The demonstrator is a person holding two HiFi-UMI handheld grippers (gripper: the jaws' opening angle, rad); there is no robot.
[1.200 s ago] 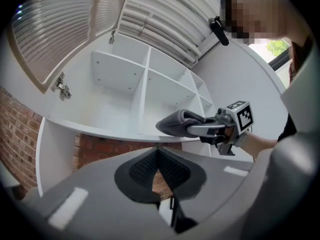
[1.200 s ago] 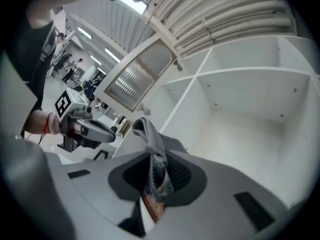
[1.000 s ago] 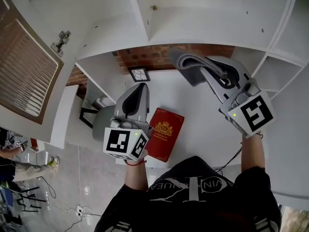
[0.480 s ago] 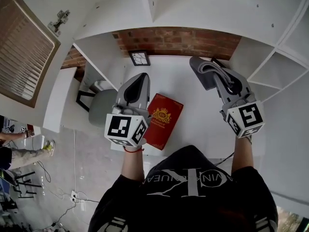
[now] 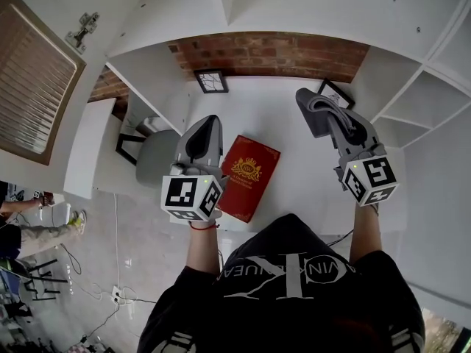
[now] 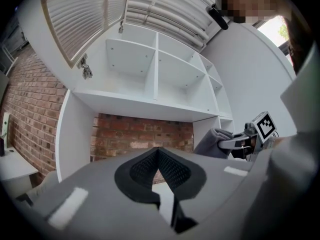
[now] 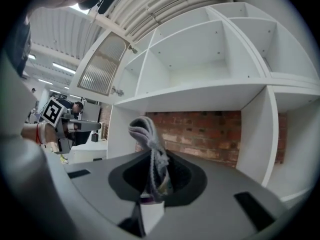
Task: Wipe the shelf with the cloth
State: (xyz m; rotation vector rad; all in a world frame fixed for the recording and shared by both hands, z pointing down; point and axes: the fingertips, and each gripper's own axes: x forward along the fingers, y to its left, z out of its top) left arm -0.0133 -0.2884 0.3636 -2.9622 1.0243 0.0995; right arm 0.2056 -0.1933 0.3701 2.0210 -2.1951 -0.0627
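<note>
Over the white shelf board (image 5: 291, 164), right of the red box (image 5: 249, 175), we note the right gripper (image 5: 331, 121) pinching the grey cloth (image 5: 310, 112).

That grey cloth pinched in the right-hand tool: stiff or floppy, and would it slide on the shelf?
Probably floppy: the cloth bunches and folds over above the jaws of the right gripper. Likely light, since that narrow pinch holds it up. It looks soft, so it may drag slightly on the smooth white shelf.
</note>
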